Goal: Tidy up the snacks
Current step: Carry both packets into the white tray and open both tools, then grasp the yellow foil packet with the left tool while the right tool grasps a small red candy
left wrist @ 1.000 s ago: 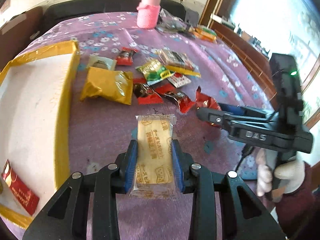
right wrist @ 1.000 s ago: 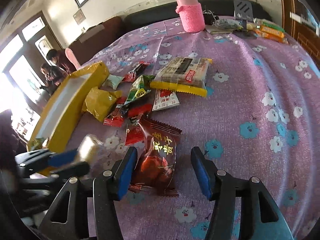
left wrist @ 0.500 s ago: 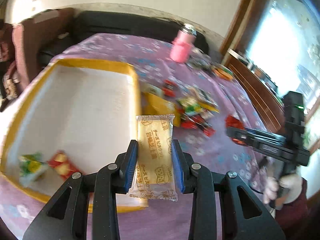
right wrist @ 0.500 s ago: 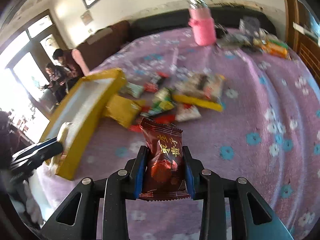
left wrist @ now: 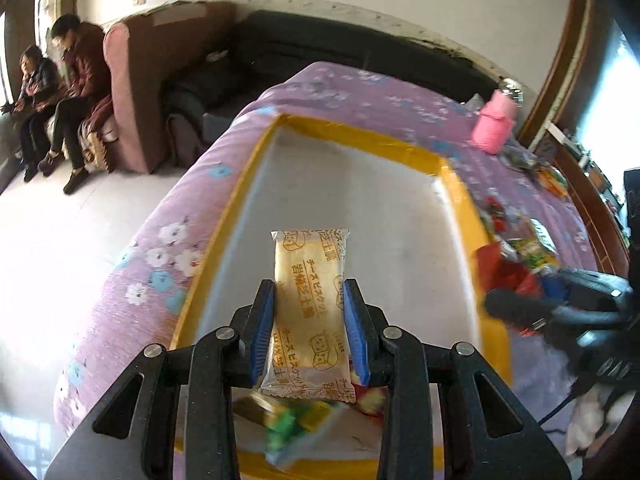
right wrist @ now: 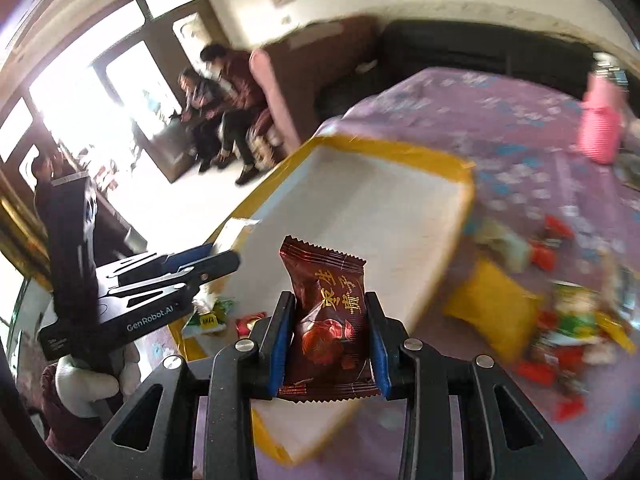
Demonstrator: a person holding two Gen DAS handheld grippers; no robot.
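Note:
My left gripper (left wrist: 309, 332) is shut on a pale yellow biscuit packet (left wrist: 310, 300) and hangs over the near end of a white tray with a yellow rim (left wrist: 460, 208). Under it, a green packet (left wrist: 296, 426) and a red one (left wrist: 370, 398) lie in the tray. My right gripper (right wrist: 329, 344) is shut on a dark red snack packet (right wrist: 328, 316) above the tray's near right edge (right wrist: 464, 208). The left gripper shows in the right wrist view (right wrist: 212, 262), the right gripper in the left wrist view (left wrist: 520, 308).
A heap of loose snacks (right wrist: 560, 320), with a yellow packet (right wrist: 492, 308), lies right of the tray on the purple flowered cloth (left wrist: 352, 92). A pink bottle (left wrist: 494, 128) stands at the back. Two people sit on a sofa (left wrist: 60, 88) to the left.
The right gripper shut on the dark red packet, lifted it and carried it left over the tray. The left gripper carried the biscuit packet left, from the cloth to above the tray.

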